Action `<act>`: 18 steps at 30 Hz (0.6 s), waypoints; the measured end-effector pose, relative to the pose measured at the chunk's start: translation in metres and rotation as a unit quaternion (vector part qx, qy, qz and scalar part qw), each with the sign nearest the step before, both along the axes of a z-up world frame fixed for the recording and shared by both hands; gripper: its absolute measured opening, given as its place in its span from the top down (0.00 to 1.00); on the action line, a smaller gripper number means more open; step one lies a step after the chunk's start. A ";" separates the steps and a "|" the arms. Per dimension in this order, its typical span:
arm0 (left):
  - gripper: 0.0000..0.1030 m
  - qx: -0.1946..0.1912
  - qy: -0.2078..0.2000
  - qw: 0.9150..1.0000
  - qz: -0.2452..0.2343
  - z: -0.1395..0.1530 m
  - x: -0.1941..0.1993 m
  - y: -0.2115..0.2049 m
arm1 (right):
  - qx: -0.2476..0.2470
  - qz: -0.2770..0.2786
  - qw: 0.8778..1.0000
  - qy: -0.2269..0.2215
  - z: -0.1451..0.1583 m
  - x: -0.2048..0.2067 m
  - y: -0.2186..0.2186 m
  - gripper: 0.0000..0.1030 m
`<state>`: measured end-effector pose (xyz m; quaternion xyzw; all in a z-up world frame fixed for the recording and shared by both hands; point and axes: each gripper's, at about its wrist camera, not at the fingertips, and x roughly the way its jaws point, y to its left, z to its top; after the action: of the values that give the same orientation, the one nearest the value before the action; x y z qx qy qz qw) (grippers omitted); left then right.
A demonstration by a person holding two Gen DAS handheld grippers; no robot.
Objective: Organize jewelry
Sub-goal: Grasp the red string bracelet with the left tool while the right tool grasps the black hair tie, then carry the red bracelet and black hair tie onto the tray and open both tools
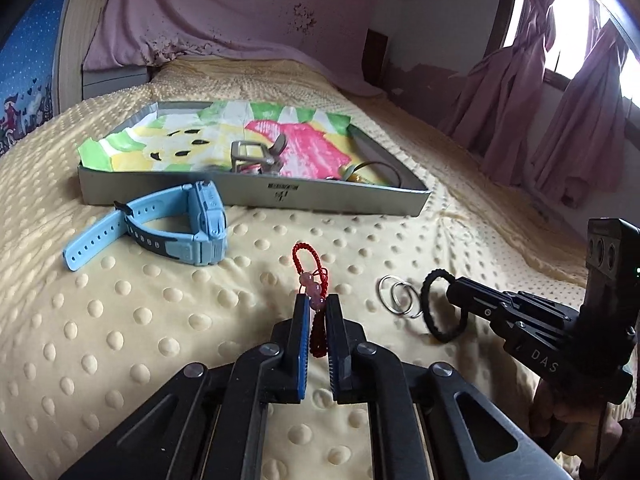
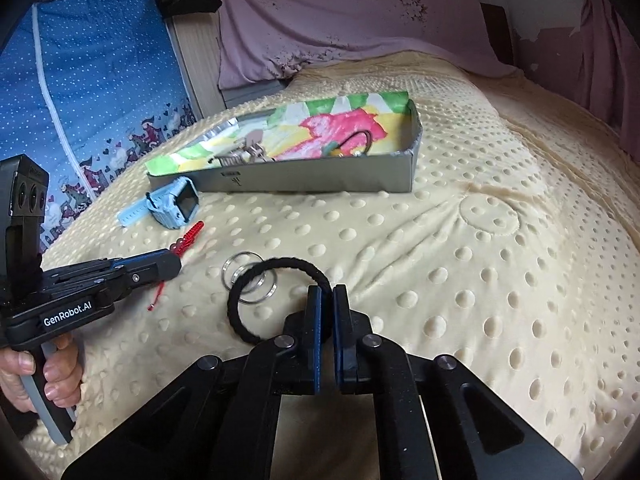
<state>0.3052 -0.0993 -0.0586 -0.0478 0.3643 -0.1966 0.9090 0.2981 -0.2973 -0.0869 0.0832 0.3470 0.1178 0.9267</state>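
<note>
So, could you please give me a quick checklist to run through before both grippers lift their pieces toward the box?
1. Left gripper shut on the red beaded bracelet: ok.
2. Right gripper shut on the black hair tie: ok.
3. Hair tie clear of the metal rings: not ok, its loop overlaps them.
4. Box open, with bare lining free: ok.
5. Blue watch out of the bracelet's path: cannot tell, it lies in front of the box.
6. Bracelet's loose cord end clear of the fingers: cannot tell.
</note>
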 end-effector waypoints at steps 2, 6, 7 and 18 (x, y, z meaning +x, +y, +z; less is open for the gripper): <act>0.92 -0.003 -0.008 1.000 -0.001 0.006 -0.003 -0.002 | 0.004 -0.001 1.000 -0.009 0.004 -0.003 -0.002 0.95; 0.92 -0.011 -0.019 1.000 0.001 0.018 -0.003 -0.004 | 0.015 -0.004 0.999 -0.035 0.018 -0.009 -0.005 0.95; 0.92 -0.011 -0.022 1.000 0.002 0.022 -0.002 -0.004 | 0.016 -0.005 0.999 -0.040 0.021 -0.008 -0.005 0.95; 0.92 -0.022 -0.034 0.998 0.041 0.051 0.052 0.015 | 0.023 -0.011 0.998 -0.065 0.050 0.034 0.004 0.95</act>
<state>0.3567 -0.0848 -0.0081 -0.0759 0.3264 -0.1686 0.9270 0.3320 -0.2931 -0.0365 0.1003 0.2824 0.1212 0.9463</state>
